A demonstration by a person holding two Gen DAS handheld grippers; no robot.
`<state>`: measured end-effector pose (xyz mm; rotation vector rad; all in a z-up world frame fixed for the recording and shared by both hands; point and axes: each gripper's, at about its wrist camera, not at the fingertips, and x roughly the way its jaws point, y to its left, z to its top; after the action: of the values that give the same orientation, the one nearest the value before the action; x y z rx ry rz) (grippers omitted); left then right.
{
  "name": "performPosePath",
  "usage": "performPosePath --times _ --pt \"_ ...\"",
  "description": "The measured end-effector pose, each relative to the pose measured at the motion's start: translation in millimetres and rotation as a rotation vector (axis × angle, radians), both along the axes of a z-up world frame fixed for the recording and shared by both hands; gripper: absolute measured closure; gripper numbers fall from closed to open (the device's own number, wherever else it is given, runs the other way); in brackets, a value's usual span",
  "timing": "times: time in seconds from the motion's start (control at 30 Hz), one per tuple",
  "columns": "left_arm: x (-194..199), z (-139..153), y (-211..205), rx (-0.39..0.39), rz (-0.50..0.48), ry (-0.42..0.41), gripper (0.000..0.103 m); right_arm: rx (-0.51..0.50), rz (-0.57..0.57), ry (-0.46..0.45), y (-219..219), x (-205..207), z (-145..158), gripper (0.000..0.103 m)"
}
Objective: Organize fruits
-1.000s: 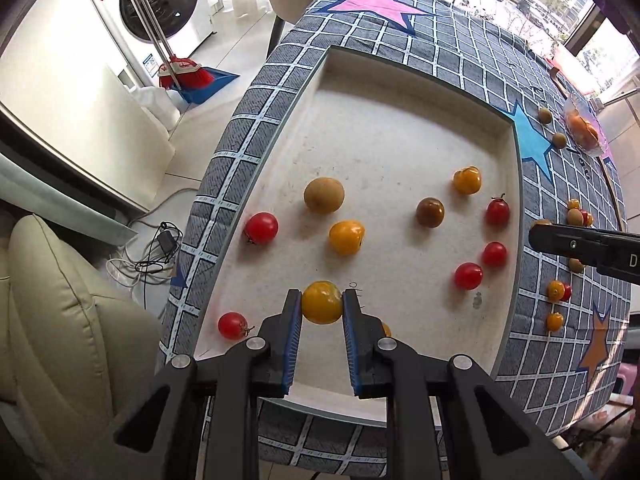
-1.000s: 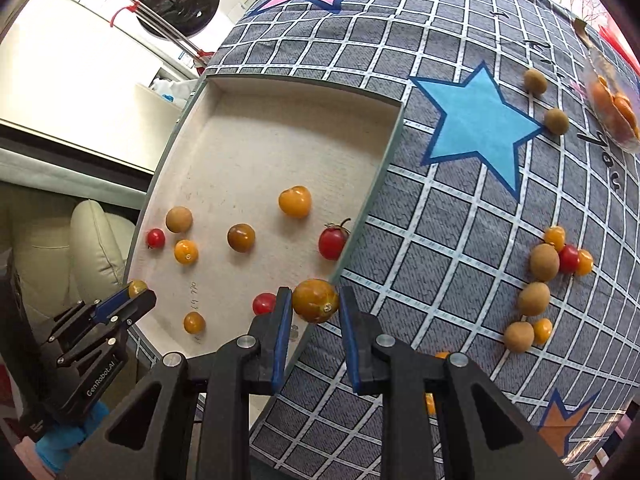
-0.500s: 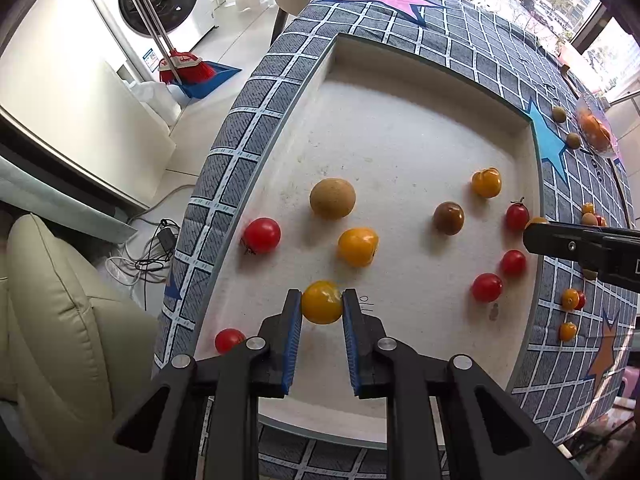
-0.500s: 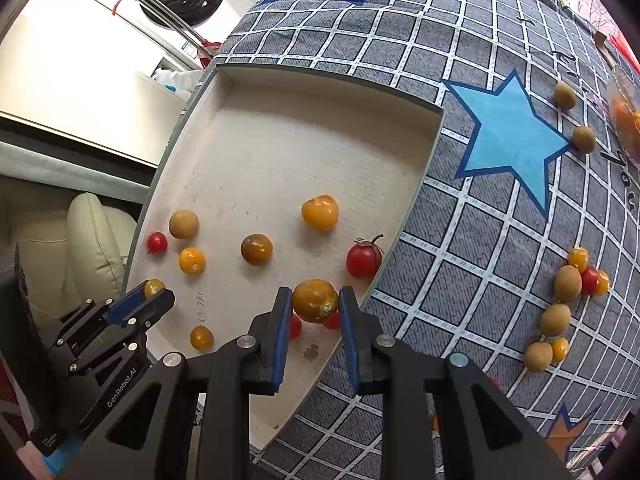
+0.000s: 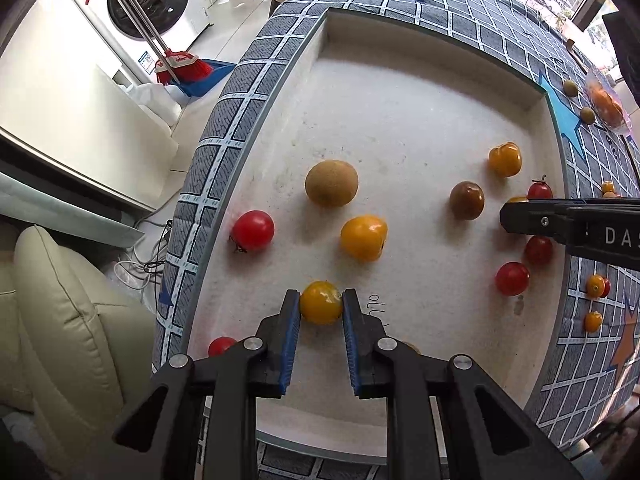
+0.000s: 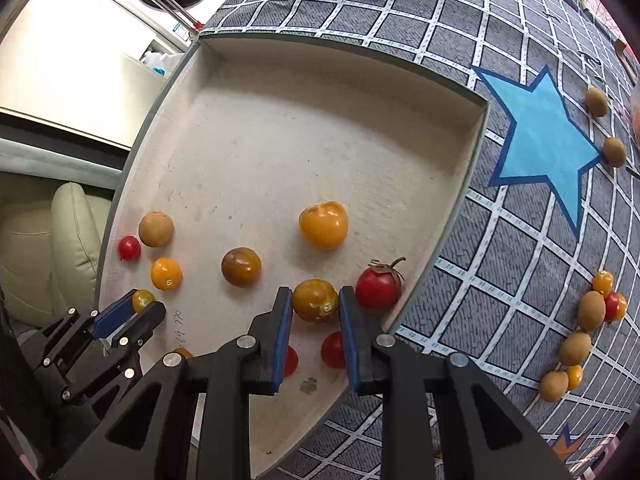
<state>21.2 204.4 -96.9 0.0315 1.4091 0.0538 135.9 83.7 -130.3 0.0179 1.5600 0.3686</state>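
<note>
A shallow white tray (image 5: 400, 92) (image 6: 304, 136) lies on a grey checked tablecloth. My left gripper (image 5: 321, 304) is shut on a yellow tomato (image 5: 321, 302) low over the tray's near left part; it also shows in the right wrist view (image 6: 138, 306). My right gripper (image 6: 315, 300) is shut on an orange-brown tomato (image 6: 315, 301) over the tray's right side, beside a red tomato with a stem (image 6: 378, 286). In the tray lie a brown round fruit (image 5: 331, 183), an orange tomato (image 5: 363, 238), a dark tomato (image 5: 466, 200) and red tomatoes (image 5: 253, 230).
Loose brown fruits and small tomatoes (image 6: 588, 312) lie on the cloth (image 6: 500, 260) right of the tray, with two more brown fruits (image 6: 614, 152) by a blue star. A beige sofa (image 5: 60, 320) and a floor with cables lie beyond the table's left edge.
Both grippers moved forward and lower over the tray, each keeping its tomato. The right gripper crossed from the tray's rim to over its floor.
</note>
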Motion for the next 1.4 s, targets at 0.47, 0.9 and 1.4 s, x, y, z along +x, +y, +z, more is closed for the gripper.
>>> performPosePath --times 0.47,0.9,1.4 --pt "-1.5 12.9 -14.2 0.049 -0.006 -0.026 0.028 0.002 0.059 -0.035 13.6 -2.2 17.1 0.046" --pt "-21.9 37.3 -18.7 0.021 -0.023 -0.023 0.003 -0.052 0.064 -0.100 -1.5 -26.2 64.9 0.000" --pt "-39.9 53.2 -27.2 0.015 -0.059 -0.010 0.003 -0.111 0.052 -0.111 -12.6 -48.8 80.2 0.000"
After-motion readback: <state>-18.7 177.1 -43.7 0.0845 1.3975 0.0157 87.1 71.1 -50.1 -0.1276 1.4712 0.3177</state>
